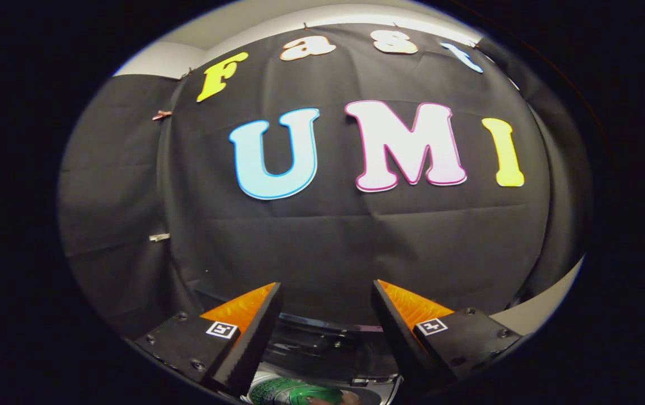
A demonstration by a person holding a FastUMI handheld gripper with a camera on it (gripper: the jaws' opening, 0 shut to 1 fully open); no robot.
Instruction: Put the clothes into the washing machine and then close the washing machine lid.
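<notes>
A black cloth wall (322, 236) hangs across the booth beyond the tool (327, 292), with a strip of pale wall (165, 59) above it and a light counter (542, 309) edge showing at the right. Below and between the fingers lies the washing machine (328, 349), its dark rim curving under the cloth; green patterned clothes (294, 392) sit in it. The tool is spread wide, grasping nothing.

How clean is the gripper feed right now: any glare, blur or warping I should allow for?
Gripper view: strong fisheye bending, the black cloth wall bulging outward; dim, even light, no glare; the open gripper is sharp, nothing between its fingers; the washing machine's rim below is dark and hard to read; the green patterned thing beneath the fingers is soft, partly cut off.
</notes>
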